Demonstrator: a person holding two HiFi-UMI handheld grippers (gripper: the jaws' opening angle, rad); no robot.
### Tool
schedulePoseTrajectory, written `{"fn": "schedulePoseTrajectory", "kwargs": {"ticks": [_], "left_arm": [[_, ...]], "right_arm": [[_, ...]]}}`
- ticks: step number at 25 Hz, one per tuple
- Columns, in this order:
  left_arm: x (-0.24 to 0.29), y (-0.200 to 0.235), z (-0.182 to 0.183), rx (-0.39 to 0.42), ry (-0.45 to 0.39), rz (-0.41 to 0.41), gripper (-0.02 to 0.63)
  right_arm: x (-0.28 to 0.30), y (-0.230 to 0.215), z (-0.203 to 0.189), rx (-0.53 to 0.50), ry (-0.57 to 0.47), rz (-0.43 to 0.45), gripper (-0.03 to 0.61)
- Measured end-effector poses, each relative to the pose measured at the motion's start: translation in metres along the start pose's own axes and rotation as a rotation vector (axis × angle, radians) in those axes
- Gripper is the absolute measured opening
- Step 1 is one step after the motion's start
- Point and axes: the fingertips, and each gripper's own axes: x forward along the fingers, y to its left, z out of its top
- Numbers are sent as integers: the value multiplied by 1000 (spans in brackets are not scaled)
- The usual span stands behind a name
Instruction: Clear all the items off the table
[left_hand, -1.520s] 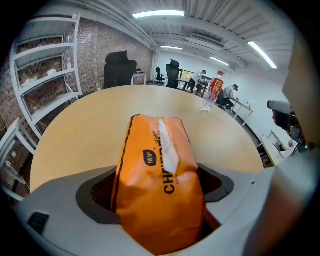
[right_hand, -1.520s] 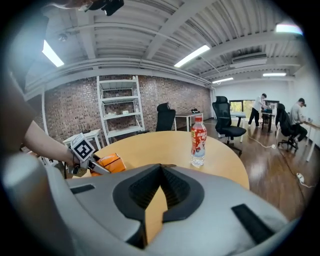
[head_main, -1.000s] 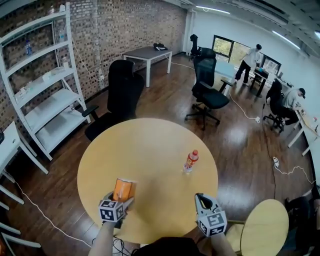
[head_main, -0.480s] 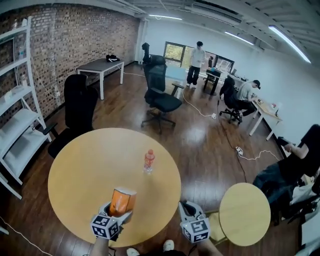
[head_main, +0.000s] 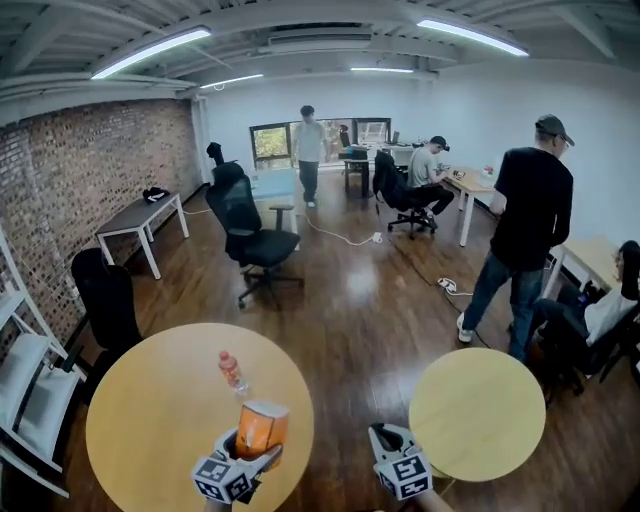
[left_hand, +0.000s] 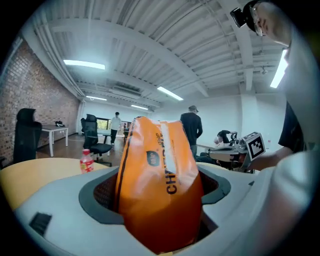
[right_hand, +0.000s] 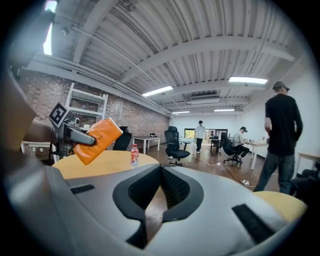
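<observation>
Left claw (head_main: 252, 453) gripping orange bag (head_main: 262, 426) above worktop (head_main: 140, 430) edge; right claw (head_main: 384, 434) sitting closed, empty; bottle (head_main: 231, 371) standing upright on worktop

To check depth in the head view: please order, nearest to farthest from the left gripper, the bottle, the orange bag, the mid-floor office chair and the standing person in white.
1. Orange bag: between the left gripper's fingers.
2. Bottle: on the round table, just beyond.
3. Office chair: mid-floor, left of centre.
4. Standing person: far end of the room.
</observation>
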Motion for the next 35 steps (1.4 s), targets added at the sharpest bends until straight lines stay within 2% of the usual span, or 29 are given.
{"fn": "schedulePoseTrajectory", "kwargs": {"ticks": [6, 11, 14, 19, 22, 26, 29, 35], "left_arm": [[72, -101, 31, 35, -4, -155, 416], [148, -175, 18, 40, 15, -297, 416], [185, -220, 2, 38, 60, -406, 416], [231, -277, -32, 52, 161, -576, 416], [261, -300, -45, 61, 206, -648, 416], [317, -319, -52, 54, 240, -709, 416], [354, -337, -56, 79, 270, -751, 416], [424, -359, -82, 137, 380, -774, 416]], "right_arm": [[-111, -105, 10, 30, -20, -252, 3], [-184, -186, 7, 32, -95, -485, 3], [-229, -218, 0, 52, -114, -605, 5], [-287, -247, -39, 142, -67, -789, 4], [-310, -255, -57, 190, -63, -884, 4], [-324, -276, -65, 214, -39, -987, 3], [-331, -293, -57, 216, -46, -1045, 4], [-336, -321, -56, 232, -52, -1146, 3]]}}
